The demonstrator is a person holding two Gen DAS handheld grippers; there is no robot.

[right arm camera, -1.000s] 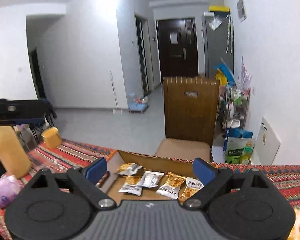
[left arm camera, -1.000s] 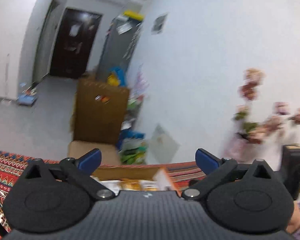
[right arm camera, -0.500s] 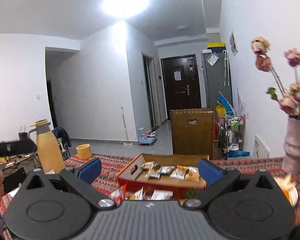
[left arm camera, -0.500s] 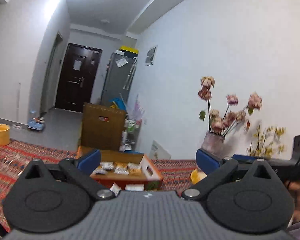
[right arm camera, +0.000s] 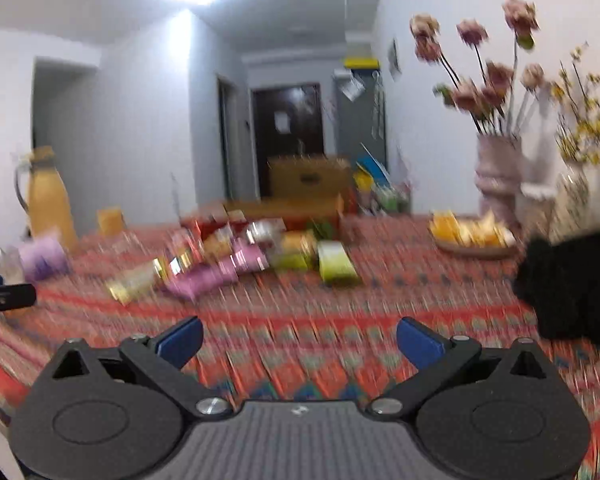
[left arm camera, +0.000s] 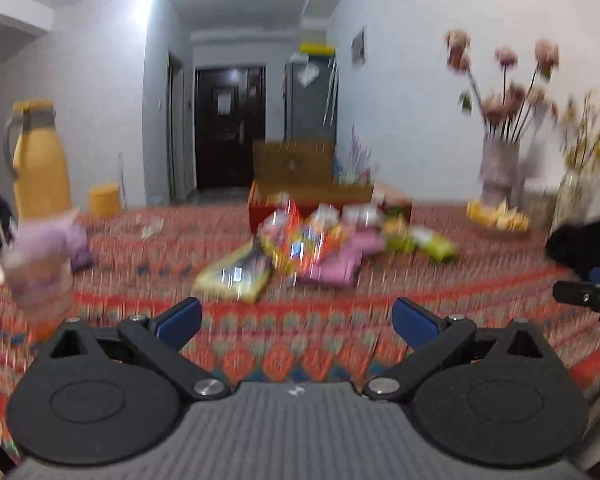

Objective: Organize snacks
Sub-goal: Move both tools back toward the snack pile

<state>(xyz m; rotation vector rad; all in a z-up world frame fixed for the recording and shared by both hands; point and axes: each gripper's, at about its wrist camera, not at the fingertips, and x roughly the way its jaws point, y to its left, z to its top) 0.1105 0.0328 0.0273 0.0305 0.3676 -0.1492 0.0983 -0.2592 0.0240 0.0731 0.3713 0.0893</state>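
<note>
Both views have dropped toward the snack packets; each hand-held gripper gapes empty; labels blur unreadably.

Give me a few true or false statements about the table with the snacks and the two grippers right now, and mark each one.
1. Both grippers are open with nothing between their fingers. True: the left gripper and the right gripper stand wide over bare tablecloth.
2. The snack packets lie in a loose pile in front of the cardboard box. True.
3. The yellow jug lies on its side. False: it stands upright at the left.
4. The vase of flowers stands at the left of the table. False: it stands at the right, by the wall.
5. The right gripper holds a green packet. False: the green packet lies on the cloth.
</note>
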